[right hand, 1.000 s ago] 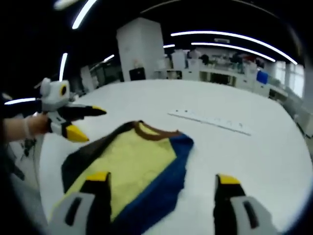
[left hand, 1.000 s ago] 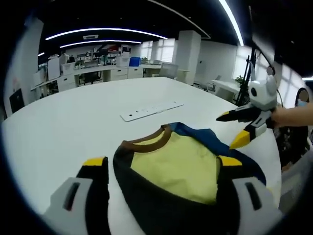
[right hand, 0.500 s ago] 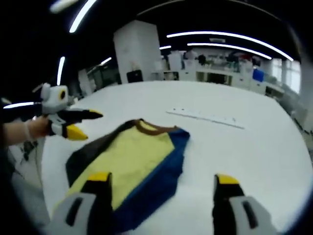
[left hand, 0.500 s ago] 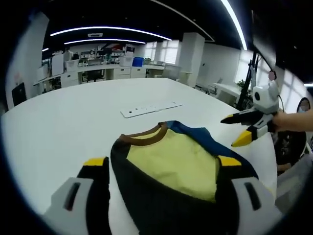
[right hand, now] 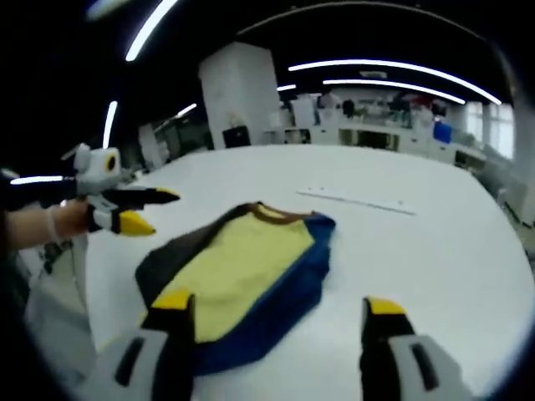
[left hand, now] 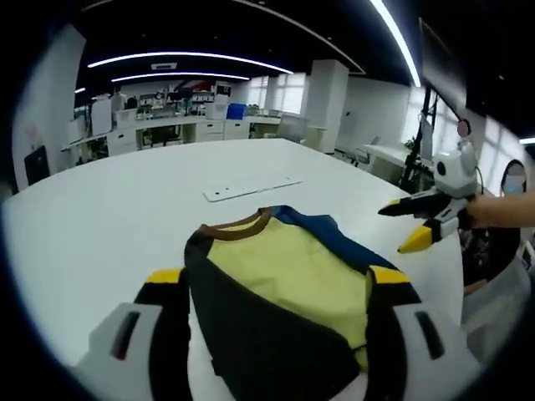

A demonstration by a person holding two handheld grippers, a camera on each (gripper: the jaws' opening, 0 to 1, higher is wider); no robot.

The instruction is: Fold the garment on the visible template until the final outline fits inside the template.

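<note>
Yellow-fronted garment (left hand: 288, 288) lies folded on white table (left hand: 109, 217). Left gripper (left hand: 276, 334), right gripper (right hand: 272, 334) released, jaws spread, holding nothing. Risk: careless re-grasp drags layers, unfolding outline.

— What do we see of our left gripper (left hand: 273, 338)?
— Grey jaws with black inner faces and yellow tips.
— And our right gripper (right hand: 278, 351)?
— The same colours; from the left gripper view it has a white rounded body and pointed black-and-yellow jaws.

Bare worktop (left hand: 109, 209) lies open around the garment (left hand: 284, 284); a flat white strip (left hand: 251, 189), probably thin, lies beyond it.
</note>
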